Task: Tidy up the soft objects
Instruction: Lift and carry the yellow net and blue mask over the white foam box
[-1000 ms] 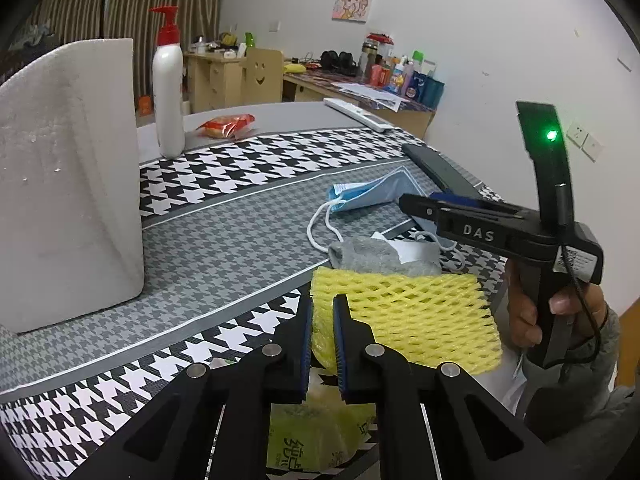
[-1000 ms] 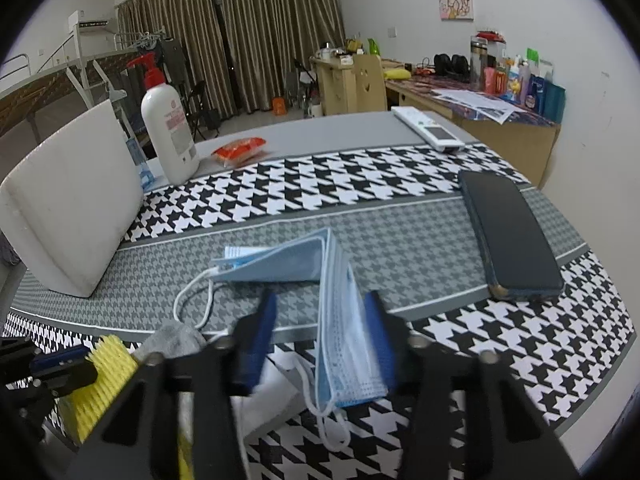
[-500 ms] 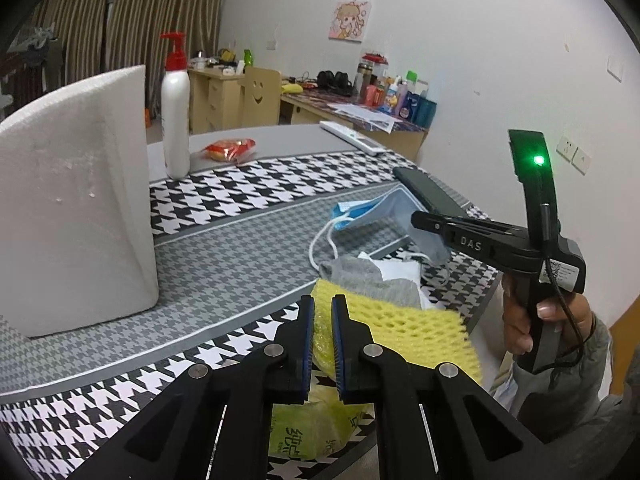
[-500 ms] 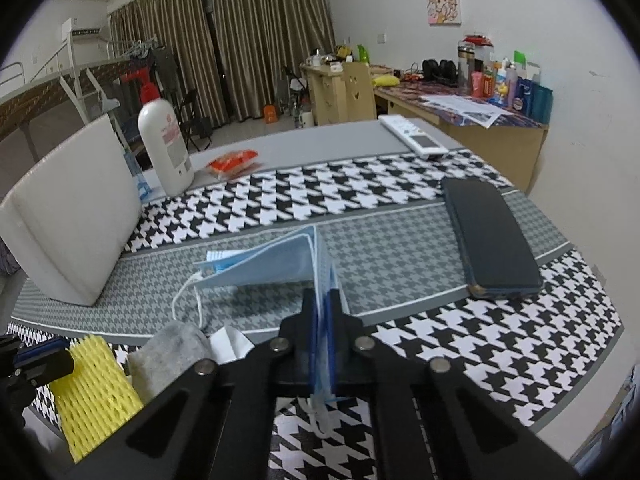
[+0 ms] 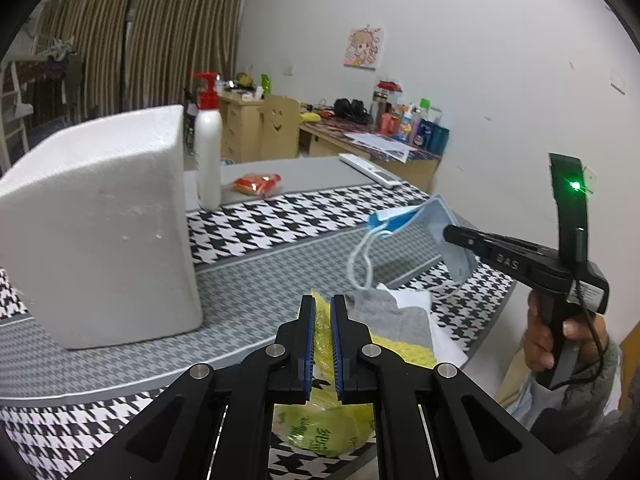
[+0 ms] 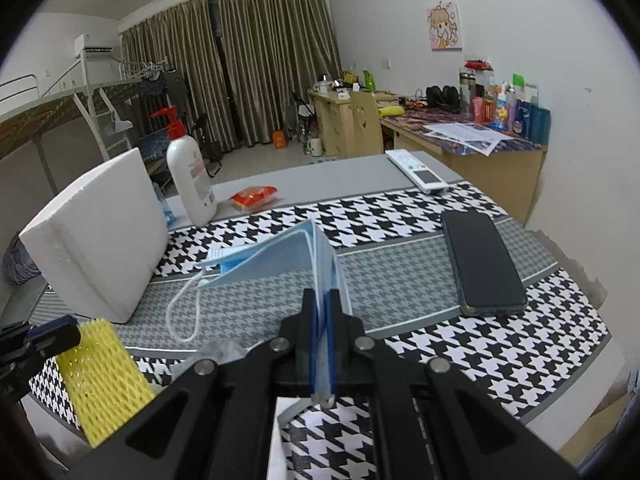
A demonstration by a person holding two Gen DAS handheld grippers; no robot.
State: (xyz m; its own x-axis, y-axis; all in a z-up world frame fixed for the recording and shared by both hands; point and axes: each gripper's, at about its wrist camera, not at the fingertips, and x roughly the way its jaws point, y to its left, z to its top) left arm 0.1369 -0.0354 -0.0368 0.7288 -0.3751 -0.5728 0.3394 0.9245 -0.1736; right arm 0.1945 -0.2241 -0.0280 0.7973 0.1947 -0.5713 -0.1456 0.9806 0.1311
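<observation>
Both hand-held grippers have risen since a second ago, each carrying its load off the worktop [image 6: 400, 264]. Then the right hand-held gripper [image 6: 322, 344] stood open around the mask; its jaws have just been closing and now pinch the blue mask [image 6: 280, 256] by its fold, one ear loop dangling. Throughout, the left hand-held gripper [image 5: 320, 340] has stayed clamped on the yellow foam net [image 6: 102, 376], which hangs clear of the cloth.

Largest nearby is the white foam block [image 6: 100, 236], standing on the worktop left of the mask, close to the net's path. Behind the block stands a white pump bottle [image 6: 192, 184] with a red top; right of the bottle lies an orange packet [image 6: 254, 196]. Right of the mask lies a dark phone [image 6: 482, 260], and beyond it a white remote [image 6: 418, 170]. Below the mask, a grey sock [image 5: 388, 316] rests on white paper.

A houndstooth cloth covers the worktop. Brown curtains and a cluttered desk line the room behind.
</observation>
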